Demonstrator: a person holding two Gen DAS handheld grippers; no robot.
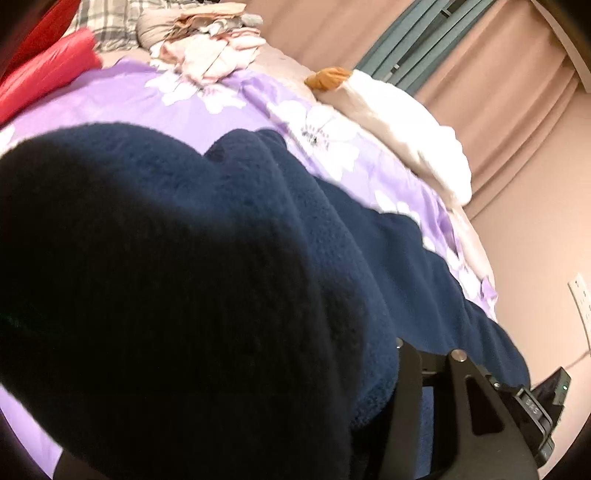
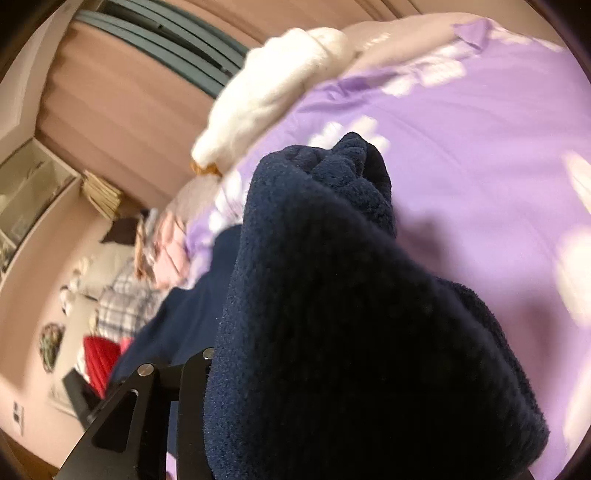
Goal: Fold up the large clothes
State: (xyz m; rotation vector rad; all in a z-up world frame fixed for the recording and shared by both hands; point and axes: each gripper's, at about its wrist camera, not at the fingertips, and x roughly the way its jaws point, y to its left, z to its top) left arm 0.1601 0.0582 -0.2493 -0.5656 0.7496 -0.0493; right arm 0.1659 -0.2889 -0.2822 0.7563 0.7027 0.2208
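Bed sheet (image 1: 229,122), purple with white flowers, fills most of both views (image 2: 480,155). It is the surface everything lies on.

Navy fleece garment (image 1: 369,236) is the task item. It is spread across the sheet. One bunched end is raised right up against my left camera and blocks most of the lower left of that view. The other end (image 2: 332,280) is bunched and raised in front of my right camera, its tip folded over at the top. Between the two ends the fleece runs flat over the sheet.

White duvet or blanket (image 1: 406,129) is piled along the far edge of the bed, next to the pink curtains (image 1: 509,122). Also seen from the right (image 2: 273,92).

Heap of pale pink clothes (image 1: 218,55) sits at the far end of the bed, well apart from the fleece. Red item (image 1: 51,70) and a plaid cloth (image 1: 107,26) lie beside that heap.

Small orange-brown piece (image 1: 328,77) sits at the end of the white pile.

My left gripper (image 1: 424,406): one black finger shows, the fleece wraps over the rest. Jaws partly closed and clamped on the navy fleece garment.

My right gripper (image 2: 177,417): same picture, one black finger in view, fleece draped over the other side. Jaws narrowed, pinching the fleece.

Both views blurred.
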